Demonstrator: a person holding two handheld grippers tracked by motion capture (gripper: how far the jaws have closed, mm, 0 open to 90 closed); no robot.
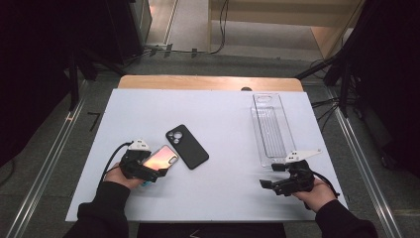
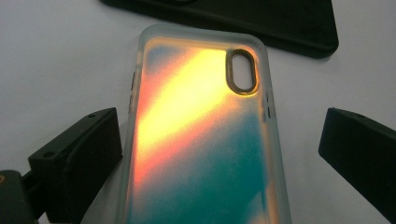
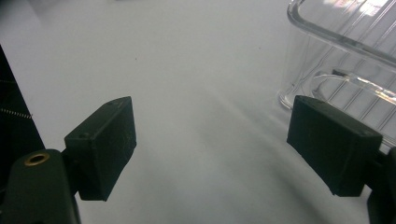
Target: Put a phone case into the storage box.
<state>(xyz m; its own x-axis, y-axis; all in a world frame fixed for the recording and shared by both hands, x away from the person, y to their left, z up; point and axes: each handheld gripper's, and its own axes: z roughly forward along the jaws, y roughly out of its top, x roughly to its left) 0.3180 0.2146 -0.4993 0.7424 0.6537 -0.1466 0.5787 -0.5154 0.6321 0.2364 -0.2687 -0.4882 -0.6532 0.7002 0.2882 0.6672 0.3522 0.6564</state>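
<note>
Left gripper view: iridescent phone case (image 2: 201, 140) between open left gripper (image 2: 219, 154)

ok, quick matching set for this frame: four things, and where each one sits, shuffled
1. iridescent case
2. black case
3. clear tray
4. right gripper

a. far right of the table
b. mid-table, beside the iridescent case
c. jaws open over bare table, near the tray
d. between the left gripper's open jaws

Pairs: 1-d, 2-b, 3-a, 4-c
</note>
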